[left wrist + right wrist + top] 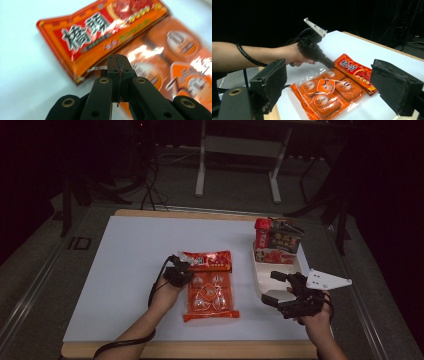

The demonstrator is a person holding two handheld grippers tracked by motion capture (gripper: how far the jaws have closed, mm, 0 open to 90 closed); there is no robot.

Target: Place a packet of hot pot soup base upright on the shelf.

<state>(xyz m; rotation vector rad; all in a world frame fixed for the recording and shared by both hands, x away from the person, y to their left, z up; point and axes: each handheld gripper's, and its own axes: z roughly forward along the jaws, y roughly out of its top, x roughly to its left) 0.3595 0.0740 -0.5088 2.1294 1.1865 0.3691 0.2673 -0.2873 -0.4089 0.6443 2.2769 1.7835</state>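
The orange snack bag lay flat in the middle of the white table. The left gripper pinched its top edge with jaws clenched, probably to drag it toward the tray. The right gripper waited released beside that tray.

Snack bag lies left of the tray on table

The white table carries an orange snack pack and a loaded white tray.
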